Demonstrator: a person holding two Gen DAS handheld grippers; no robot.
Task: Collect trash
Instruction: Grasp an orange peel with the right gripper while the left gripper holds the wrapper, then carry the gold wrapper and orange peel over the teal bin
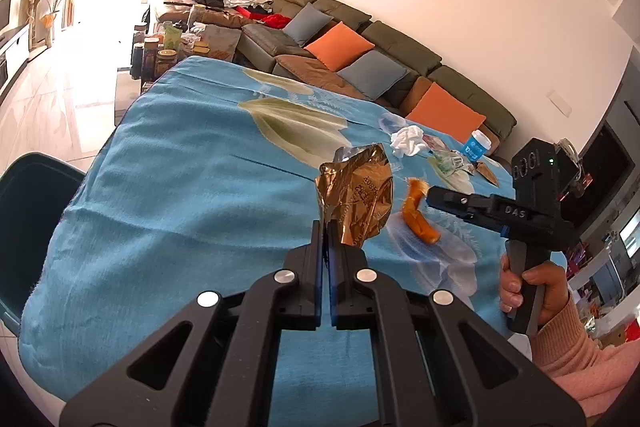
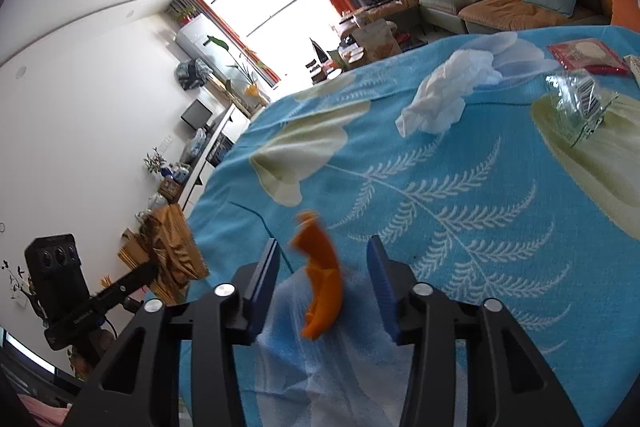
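Note:
My left gripper [image 1: 325, 227] is shut on a crumpled gold foil wrapper [image 1: 360, 195] and holds it above the blue floral cloth [image 1: 180, 187]. The wrapper also shows in the right wrist view [image 2: 172, 255]. My right gripper [image 2: 324, 247] is open, its fingers on either side of an orange peel [image 2: 322, 279] that lies on the cloth. The peel also shows in the left wrist view [image 1: 420, 217], just left of the right gripper [image 1: 434, 197]. A crumpled white tissue [image 2: 440, 95] and a clear plastic wrapper [image 2: 580, 103] lie further back.
A dark bin [image 1: 28, 211] stands at the table's left edge. A red packet [image 2: 584, 57] and a small blue tub [image 1: 476, 145] sit at the far side. A sofa with cushions [image 1: 360, 63] stands behind the table.

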